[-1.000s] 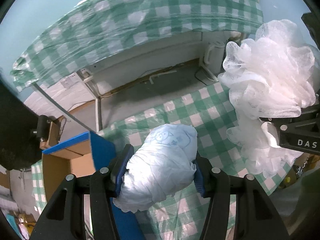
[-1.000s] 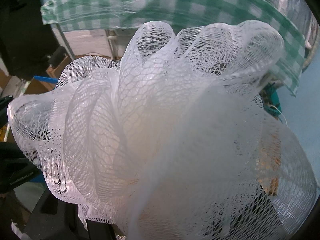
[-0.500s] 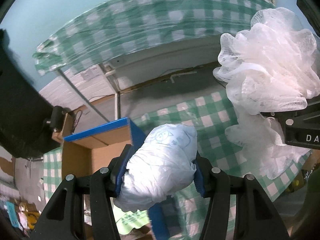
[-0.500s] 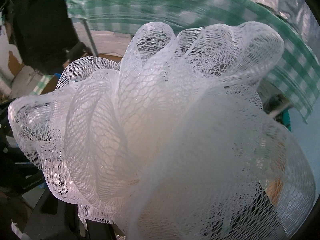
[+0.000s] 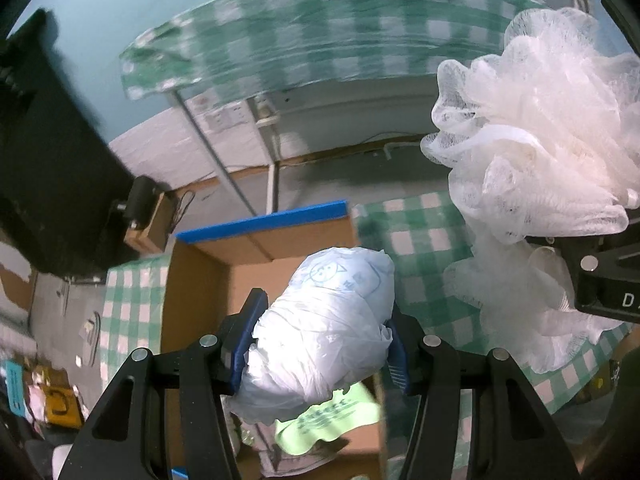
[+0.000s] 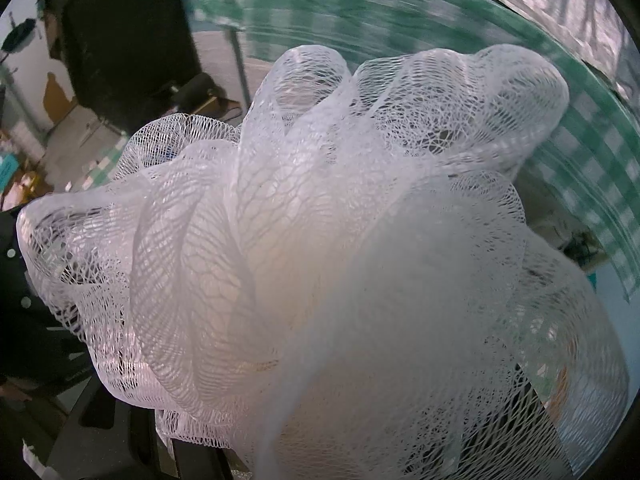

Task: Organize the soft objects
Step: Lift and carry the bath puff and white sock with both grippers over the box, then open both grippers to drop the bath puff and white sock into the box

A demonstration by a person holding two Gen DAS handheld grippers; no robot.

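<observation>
My left gripper (image 5: 323, 342) is shut on a white rolled bundle with blue print (image 5: 344, 280), its blue pads (image 5: 250, 336) pressing both sides. The bundle hangs over an open cardboard box (image 5: 192, 288) with a blue top edge (image 5: 260, 222). A light green cloth (image 5: 328, 420) lies inside the box. To the right, a white mesh bath pouf (image 5: 540, 152) sticks out from the black body of my right gripper (image 5: 604, 280). In the right wrist view the pouf (image 6: 320, 240) fills almost the whole picture and hides the fingers that grip it.
A table with a green-and-white checked cloth (image 5: 420, 240) stands right of the box. A second checked-cloth table (image 5: 340, 32) rises behind on thin metal legs (image 5: 216, 160). A large black object (image 5: 48, 160) is at the left. Clutter lies on the floor (image 5: 56, 400).
Both grippers have swung left with their loads. The box, first off to the left, now lies under the bundle, showing its inside and the green cloth.
</observation>
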